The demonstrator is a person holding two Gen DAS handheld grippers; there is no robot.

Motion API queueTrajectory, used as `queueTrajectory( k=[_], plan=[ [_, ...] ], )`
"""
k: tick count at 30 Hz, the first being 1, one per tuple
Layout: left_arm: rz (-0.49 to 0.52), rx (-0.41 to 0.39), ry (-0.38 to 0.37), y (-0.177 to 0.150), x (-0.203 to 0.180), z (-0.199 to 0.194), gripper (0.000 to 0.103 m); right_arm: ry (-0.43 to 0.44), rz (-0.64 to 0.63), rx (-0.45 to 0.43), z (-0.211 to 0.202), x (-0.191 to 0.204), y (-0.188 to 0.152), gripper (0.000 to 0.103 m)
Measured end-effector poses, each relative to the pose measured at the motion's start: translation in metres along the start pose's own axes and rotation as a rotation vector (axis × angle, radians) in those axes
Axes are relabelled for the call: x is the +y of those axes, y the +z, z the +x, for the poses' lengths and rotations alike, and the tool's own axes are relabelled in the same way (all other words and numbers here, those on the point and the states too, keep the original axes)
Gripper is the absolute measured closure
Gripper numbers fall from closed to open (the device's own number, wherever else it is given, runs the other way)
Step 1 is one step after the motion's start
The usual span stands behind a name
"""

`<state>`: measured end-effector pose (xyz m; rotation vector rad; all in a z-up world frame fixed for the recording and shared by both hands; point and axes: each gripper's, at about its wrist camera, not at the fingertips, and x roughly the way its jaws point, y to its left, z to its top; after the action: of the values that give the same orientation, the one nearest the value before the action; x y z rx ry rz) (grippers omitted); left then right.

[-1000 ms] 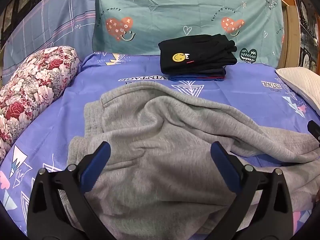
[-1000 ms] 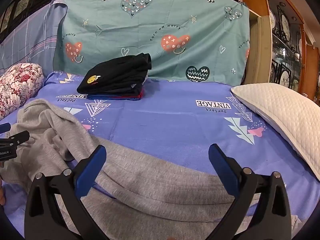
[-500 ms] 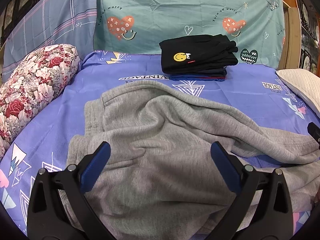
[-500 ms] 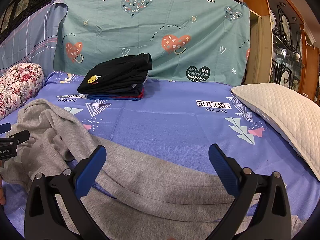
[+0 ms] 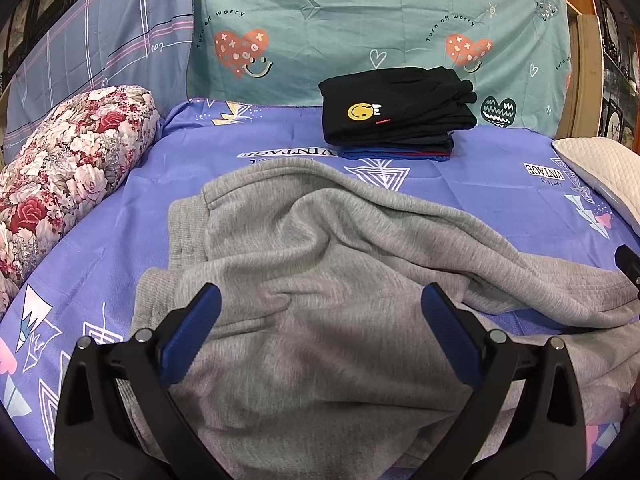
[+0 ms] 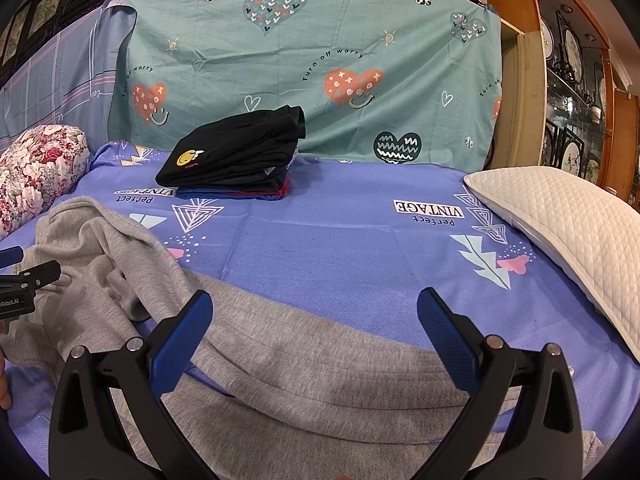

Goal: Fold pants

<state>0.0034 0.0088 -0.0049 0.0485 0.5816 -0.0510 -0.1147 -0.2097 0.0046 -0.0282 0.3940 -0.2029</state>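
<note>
Grey sweatpants (image 5: 320,272) lie rumpled on the purple bed sheet (image 5: 168,184), waistband toward the left. My left gripper (image 5: 320,304) is open and empty, hovering just above the waist end. In the right wrist view the pants' legs (image 6: 320,368) stretch across the near part of the sheet. My right gripper (image 6: 312,308) is open and empty above the legs. The left gripper (image 6: 24,280) shows at that view's left edge, and a bit of the right gripper (image 5: 630,266) at the left view's right edge.
A stack of folded clothes, black on top (image 5: 396,112), sits at the back of the bed, also in the right wrist view (image 6: 236,160). A floral bolster (image 5: 60,172) lies at the left. A white quilted pillow (image 6: 568,220) lies at the right.
Both views have shifted only slightly. The pants and both grippers stay almost as they were.
</note>
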Motion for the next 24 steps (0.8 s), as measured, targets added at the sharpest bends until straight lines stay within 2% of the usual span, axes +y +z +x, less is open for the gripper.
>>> queueTrajectory(
  k=[24],
  plan=[
    [0.0,0.002,0.0,-0.0013,-0.0002,0.0011,0.002,0.001,-0.004,0.004,0.001,0.0049,-0.0012,0.001]
  ],
)
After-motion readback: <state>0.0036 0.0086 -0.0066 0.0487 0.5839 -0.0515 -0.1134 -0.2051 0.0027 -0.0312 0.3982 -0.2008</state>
